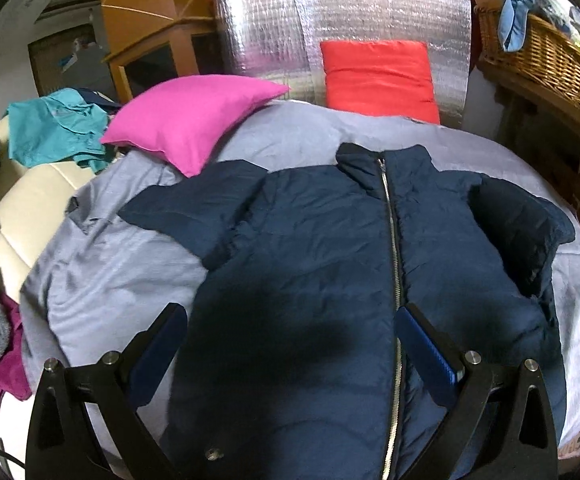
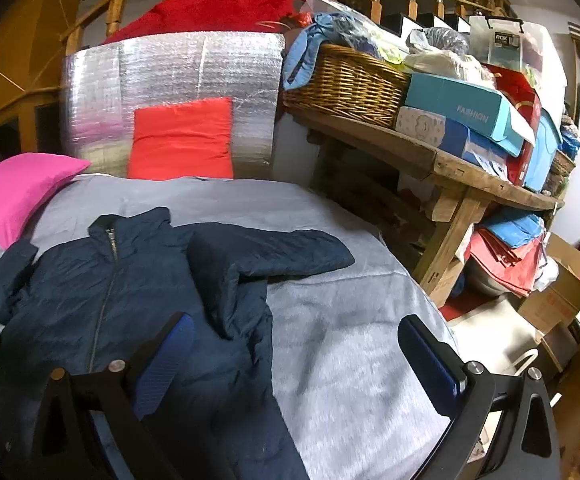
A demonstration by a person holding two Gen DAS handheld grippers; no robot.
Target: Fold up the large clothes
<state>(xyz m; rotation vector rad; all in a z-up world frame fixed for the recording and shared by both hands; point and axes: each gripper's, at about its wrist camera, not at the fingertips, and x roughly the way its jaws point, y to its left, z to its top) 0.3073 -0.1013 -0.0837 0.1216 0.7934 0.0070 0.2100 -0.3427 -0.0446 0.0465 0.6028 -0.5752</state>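
A navy zip-up jacket [image 1: 310, 240] lies front up on a grey sheet [image 1: 101, 280], collar away from me. Its left sleeve [image 1: 185, 208] spreads out sideways. Its right sleeve [image 1: 526, 224] is bent back on itself. My left gripper [image 1: 290, 320] is open and empty, hovering over the jacket's lower front, its jaws on either side of the zipper area. In the right wrist view the jacket [image 2: 121, 300] sits to the left and its right sleeve [image 2: 273, 248] lies across the sheet [image 2: 350, 340]. My right gripper [image 2: 294, 328] is open and empty above the jacket's right edge.
A pink cushion [image 1: 185, 120] touches the left sleeve's far end. A red cushion [image 1: 382, 76] leans on a silver foil panel [image 1: 273, 28]. A teal garment [image 1: 57, 128] and other clothes lie at the left. A wooden table [image 2: 430, 160] with a wicker basket [image 2: 346, 84] and boxes stands right of the bed.
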